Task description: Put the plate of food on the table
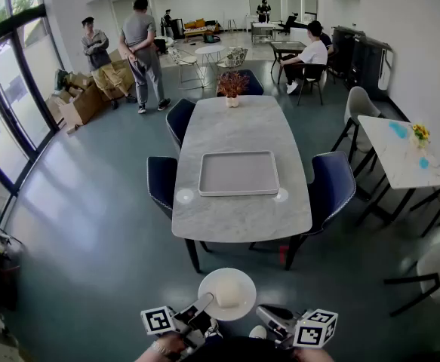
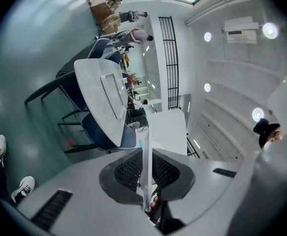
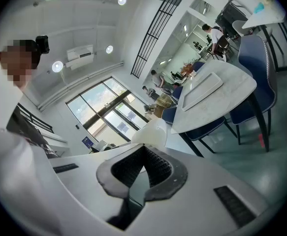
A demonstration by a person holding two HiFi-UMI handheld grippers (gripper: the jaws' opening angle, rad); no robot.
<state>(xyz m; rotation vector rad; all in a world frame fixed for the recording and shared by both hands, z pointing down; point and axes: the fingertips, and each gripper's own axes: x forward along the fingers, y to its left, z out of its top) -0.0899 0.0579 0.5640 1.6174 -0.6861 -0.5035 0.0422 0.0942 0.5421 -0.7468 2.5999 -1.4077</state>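
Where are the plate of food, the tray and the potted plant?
plate of food [image 1: 227, 274]: head view, on the bare far rim.
tray [image 1: 238, 173]: head view, on its empty floor.
potted plant [image 1: 232, 84]: head view, on its reddish foliage.

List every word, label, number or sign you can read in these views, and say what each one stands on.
No text is readable in any view.
Blue sign on the wall beside the windows: too small to read.
Left marker cube and right marker cube: black-and-white square patterns only, no letters or digits.
Cardboard boxes: any print is too small to read.
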